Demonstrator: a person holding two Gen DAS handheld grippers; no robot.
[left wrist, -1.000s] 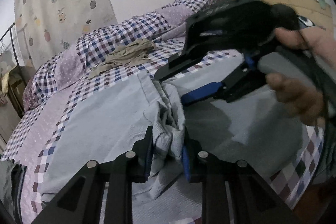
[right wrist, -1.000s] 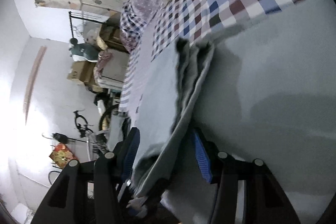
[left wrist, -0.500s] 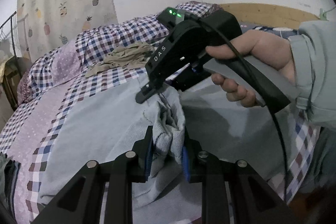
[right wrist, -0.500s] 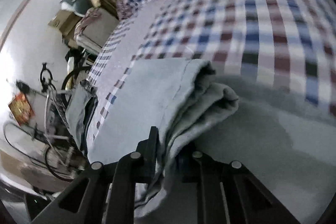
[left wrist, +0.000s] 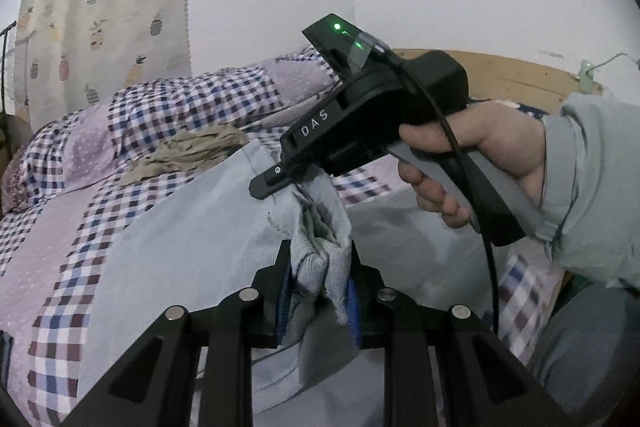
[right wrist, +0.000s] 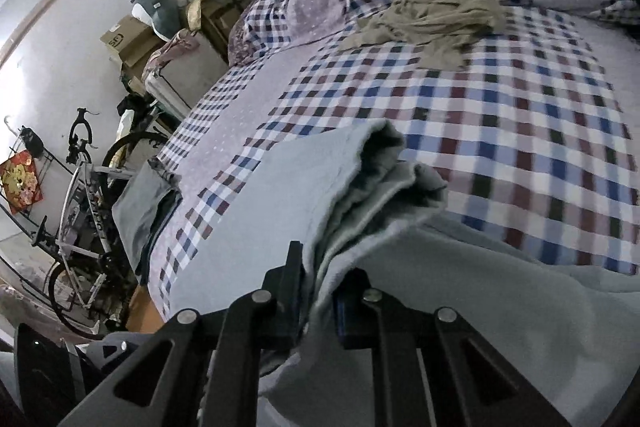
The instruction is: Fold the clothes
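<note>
Raised since a second ago, both grippers now lift the grey garment (left wrist: 192, 247) off the checked bed (right wrist: 500, 131). Left gripper (left wrist: 320, 287) pinches its bunched edge; right gripper (right wrist: 318, 291) clamps the fold beside it, its body reading "DAS". Beige cloth (right wrist: 436, 19) lies at 1 o'clock

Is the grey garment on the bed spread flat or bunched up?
Bunched up: the grey garment is gathered in several layers between both tools, left tool and right tool, raised above the bed.
</note>
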